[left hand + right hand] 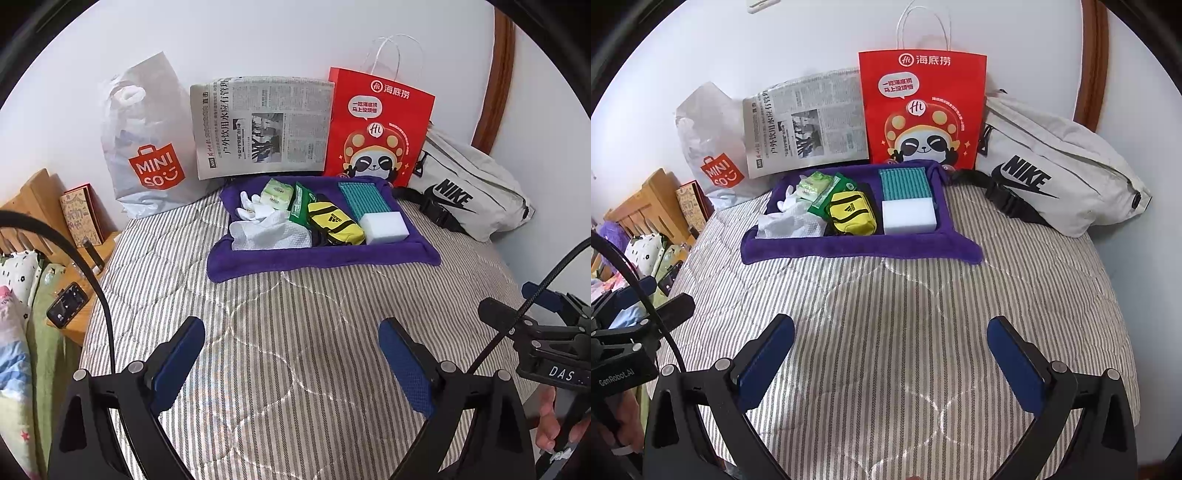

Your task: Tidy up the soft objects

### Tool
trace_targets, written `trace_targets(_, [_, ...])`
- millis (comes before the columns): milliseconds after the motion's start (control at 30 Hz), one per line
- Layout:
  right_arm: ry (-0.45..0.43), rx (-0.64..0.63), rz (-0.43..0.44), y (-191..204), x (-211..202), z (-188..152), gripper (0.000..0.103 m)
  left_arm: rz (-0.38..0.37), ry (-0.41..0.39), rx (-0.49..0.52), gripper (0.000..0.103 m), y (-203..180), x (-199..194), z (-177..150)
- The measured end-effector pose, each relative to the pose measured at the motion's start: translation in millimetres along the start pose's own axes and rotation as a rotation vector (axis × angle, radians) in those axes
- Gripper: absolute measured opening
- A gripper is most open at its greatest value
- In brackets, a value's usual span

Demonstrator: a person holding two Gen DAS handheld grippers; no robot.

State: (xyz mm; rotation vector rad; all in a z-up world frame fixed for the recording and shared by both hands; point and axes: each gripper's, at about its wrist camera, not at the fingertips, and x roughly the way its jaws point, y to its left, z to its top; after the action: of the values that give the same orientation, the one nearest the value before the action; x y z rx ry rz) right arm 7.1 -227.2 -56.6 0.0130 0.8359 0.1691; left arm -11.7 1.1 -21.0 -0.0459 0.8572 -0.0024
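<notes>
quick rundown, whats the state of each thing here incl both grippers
left gripper: open, empty, above the bedspread
right gripper: open, empty
purple towel: spread flat, edges rolled up
white sponge: lying flat on the towel
yellow pouch: on the towel, zipped
red paper bag: upright against the wall
newspaper: folded, propped against the wall
Nike bag: lying slumped against the wall

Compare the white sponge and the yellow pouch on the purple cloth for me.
The sponge is a plain white block with flat faces; the pouch is yellow with black straps and a logo, and rounded. The sponge lies at the right end of the row, in front of a teal pad; the pouch lies left of it, beside green packets. Both rest on the cloth, untouched.
</notes>
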Motion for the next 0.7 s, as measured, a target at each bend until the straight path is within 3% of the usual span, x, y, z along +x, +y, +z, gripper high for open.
trace_targets(700, [0.001, -0.008, -0.007, 4.3, -2.1, -2.1, 0.103, 0.004, -0.008, -0.008, 0.095, -0.1, -4.8, -0.7])
